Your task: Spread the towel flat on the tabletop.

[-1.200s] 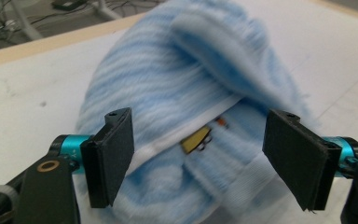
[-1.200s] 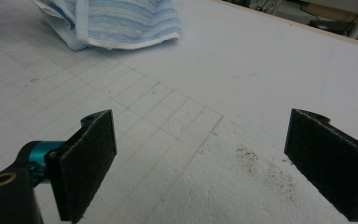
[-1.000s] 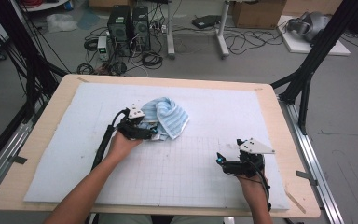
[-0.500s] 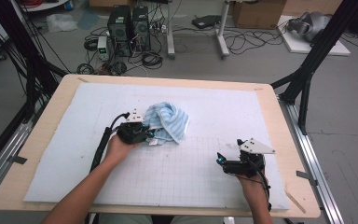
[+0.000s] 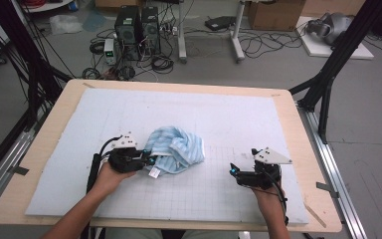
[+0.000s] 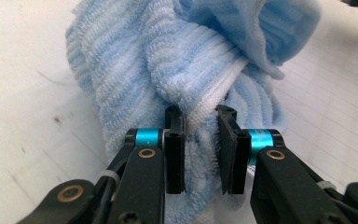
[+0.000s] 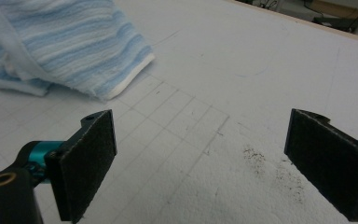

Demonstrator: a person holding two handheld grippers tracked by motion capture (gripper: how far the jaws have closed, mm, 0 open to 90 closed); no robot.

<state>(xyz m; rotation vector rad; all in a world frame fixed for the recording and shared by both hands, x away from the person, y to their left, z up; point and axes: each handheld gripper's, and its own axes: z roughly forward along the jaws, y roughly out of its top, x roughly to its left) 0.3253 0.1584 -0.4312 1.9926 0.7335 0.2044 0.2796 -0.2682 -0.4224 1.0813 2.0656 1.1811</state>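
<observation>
A crumpled light-blue striped towel lies on the white gridded mat, left of centre. My left gripper is at the towel's left side; its jaws have just closed. In the left gripper view, the left gripper pinches a fold of the towel with a white hem between the pads. My right gripper rests near the front right of the mat. In its own view the right gripper stands wide open over bare mat, with the towel off to its upper left.
The mat covers a wooden table with a bare rim all round. A white label hangs from the towel's near edge. Black frame posts stand at the table's sides. Computers and cables lie on the floor beyond.
My left gripper has shut on the towel's edge and pulled it towards the near edge and slightly left; the towel has bunched up and followed. The right gripper has stayed still.
</observation>
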